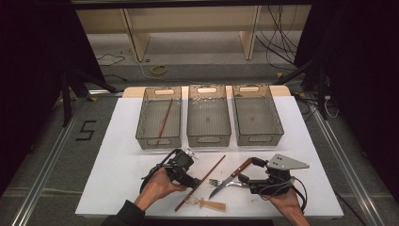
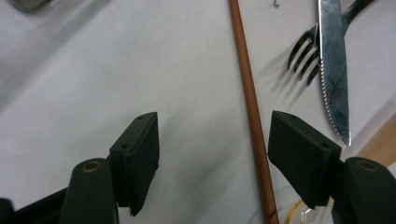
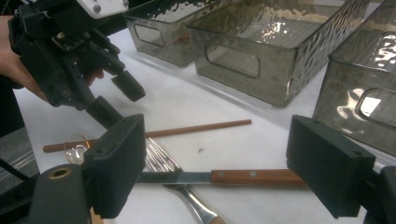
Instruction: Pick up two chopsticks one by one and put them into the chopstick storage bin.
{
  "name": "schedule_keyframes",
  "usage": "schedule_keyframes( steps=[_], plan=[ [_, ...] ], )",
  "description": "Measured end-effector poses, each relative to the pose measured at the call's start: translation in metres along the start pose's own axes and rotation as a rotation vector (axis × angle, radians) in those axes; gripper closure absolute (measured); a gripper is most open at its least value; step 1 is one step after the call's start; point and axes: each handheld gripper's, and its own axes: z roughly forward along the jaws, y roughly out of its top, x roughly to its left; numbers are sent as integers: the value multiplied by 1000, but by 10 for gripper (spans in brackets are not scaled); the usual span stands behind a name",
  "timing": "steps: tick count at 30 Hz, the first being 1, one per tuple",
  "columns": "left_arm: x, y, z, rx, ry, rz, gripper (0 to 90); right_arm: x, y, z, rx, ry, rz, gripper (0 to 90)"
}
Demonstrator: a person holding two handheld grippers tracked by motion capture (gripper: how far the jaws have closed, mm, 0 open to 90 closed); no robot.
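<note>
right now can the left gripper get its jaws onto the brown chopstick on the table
Probably yes. The left gripper hangs over the brown chopstick, jaws open to either side of it, and nothing lies across that stretch. The fork and knife sit off to one side.

Chopstick (image 2: 252,116) cut off by top and bottom edges in left gripper view; knife (image 2: 334,65) handle out of frame; fork (image 3: 187,196) partly hidden beneath knife.

a: what's on the white table (image 1: 117,169)?
b: three clear bins (image 1: 208,121) in a row, then a brown chopstick (image 1: 201,181), a knife (image 1: 231,177), a fork (image 1: 217,182) and a clear spoon (image 1: 207,204).
</note>
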Motion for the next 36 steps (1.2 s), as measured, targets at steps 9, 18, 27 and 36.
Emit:
schedule_keyframes(
  steps=[9,18,27,36],
  plan=[
    [-7,0,9,25,2,23,411,0,0,0,0,1,-2,211],
    [-11,1,9,53,36,76,510,0,0,0,2,1,-1,212],
    [-10,0,8,54,48,102,608,0,0,0,2,1,1,212],
    [-7,3,7,86,46,112,748,0,0,1,4,4,2,214]
  ],
)
